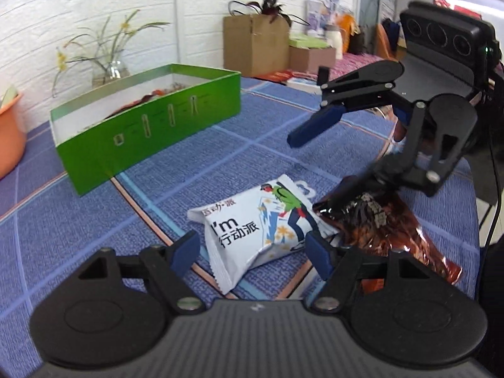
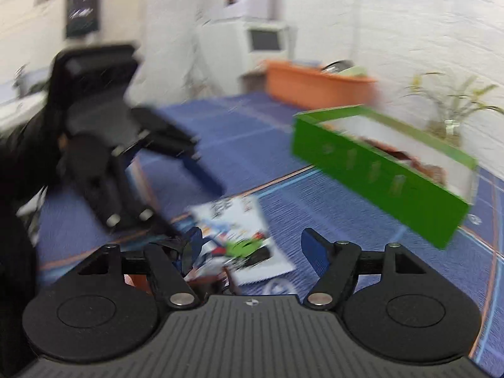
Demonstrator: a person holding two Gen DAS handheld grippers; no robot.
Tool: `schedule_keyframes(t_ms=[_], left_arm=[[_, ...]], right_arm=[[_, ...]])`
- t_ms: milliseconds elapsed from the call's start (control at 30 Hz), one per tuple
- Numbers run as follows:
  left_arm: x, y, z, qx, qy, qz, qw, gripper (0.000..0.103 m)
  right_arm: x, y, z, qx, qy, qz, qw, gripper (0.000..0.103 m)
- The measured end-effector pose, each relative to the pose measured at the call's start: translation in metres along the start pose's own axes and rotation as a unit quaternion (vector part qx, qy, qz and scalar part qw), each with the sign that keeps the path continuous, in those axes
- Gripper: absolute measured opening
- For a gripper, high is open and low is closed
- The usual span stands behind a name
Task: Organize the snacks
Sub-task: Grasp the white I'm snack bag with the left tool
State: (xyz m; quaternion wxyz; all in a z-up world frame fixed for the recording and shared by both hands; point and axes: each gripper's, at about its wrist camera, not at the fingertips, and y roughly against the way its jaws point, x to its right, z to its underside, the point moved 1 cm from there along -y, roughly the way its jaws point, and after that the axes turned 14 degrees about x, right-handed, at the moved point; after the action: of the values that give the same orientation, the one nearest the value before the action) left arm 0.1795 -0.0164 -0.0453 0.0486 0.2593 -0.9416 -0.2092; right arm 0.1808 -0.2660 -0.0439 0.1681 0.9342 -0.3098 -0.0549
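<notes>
White pkt (image 1: 252, 230) btwn open L jaws; R prob open.

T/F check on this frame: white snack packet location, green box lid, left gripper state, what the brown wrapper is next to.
1. The white snack packet is inside the green box. False: it lies on the blue tablecloth, outside the box.
2. The green box is open on top. True.
3. The left gripper is clamped on the white packet. False: its jaws stand open, the packet between them and untouched.
4. A brown shiny wrapper lies beside the white packet. True.
5. The right gripper is open. True.
</notes>
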Motion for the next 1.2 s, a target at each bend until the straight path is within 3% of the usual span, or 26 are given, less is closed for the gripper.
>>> schedule_keyframes(t_ms=[67, 133, 200, 233, 400, 500, 633, 733, 800, 833, 933, 1100, 1200], left_arm=[[-0.003, -0.005, -0.003, -0.012, -0.013, 0.003, 0.9998, 0.072], [-0.006, -0.012, -0.006, -0.028, -0.027, 0.018, 0.9991, 0.075], [-0.004, -0.022, -0.008, -0.061, -0.063, 0.041, 0.9953, 0.093], [-0.001, -0.026, -0.008, -0.079, -0.093, 0.047, 0.9914, 0.096], [0.006, -0.030, -0.016, -0.091, -0.185, 0.103, 0.9731, 0.096], [0.005, -0.035, -0.019, -0.079, -0.219, 0.130, 0.9637, 0.096], [-0.009, -0.049, -0.023, -0.095, -0.172, 0.174, 0.9650, 0.096], [-0.014, -0.046, -0.021, -0.100, -0.147, 0.179, 0.9677, 0.093], [-0.011, -0.034, -0.019, -0.101, -0.154, 0.182, 0.9658, 0.086], [-0.010, -0.027, -0.019, -0.102, -0.153, 0.182, 0.9659, 0.077], [-0.010, -0.007, -0.016, -0.102, -0.145, 0.184, 0.9668, 0.067], [-0.004, 0.008, -0.006, -0.110, -0.130, 0.183, 0.9683, 0.067], [-0.003, 0.014, -0.005, -0.100, -0.138, 0.161, 0.9722, 0.068]], right_arm=[[-0.001, -0.009, -0.001, -0.025, -0.002, -0.038, 0.999, 0.103], [-0.004, -0.018, -0.001, -0.043, 0.015, -0.049, 0.998, 0.103], [-0.004, -0.028, -0.002, -0.059, 0.039, -0.046, 0.996, 0.103], [-0.004, -0.033, -0.003, -0.069, 0.051, -0.048, 0.995, 0.103], [-0.002, -0.050, -0.001, -0.115, 0.098, -0.068, 0.986, 0.103], [0.004, -0.060, -0.002, -0.124, 0.083, -0.080, 0.986, 0.103], [0.011, -0.067, -0.001, -0.118, 0.038, -0.100, 0.987, 0.103], [0.000, -0.062, 0.001, -0.101, 0.066, -0.096, 0.988, 0.103], [-0.008, -0.056, 0.002, -0.096, 0.077, -0.102, 0.987, 0.103], [-0.012, -0.053, 0.002, -0.091, 0.079, -0.104, 0.987, 0.103], [-0.024, -0.046, 0.000, -0.074, 0.093, -0.117, 0.986, 0.103], [-0.041, -0.040, 0.001, -0.051, 0.099, -0.136, 0.985, 0.100], [-0.045, -0.039, -0.002, -0.047, 0.096, -0.132, 0.985, 0.099]])
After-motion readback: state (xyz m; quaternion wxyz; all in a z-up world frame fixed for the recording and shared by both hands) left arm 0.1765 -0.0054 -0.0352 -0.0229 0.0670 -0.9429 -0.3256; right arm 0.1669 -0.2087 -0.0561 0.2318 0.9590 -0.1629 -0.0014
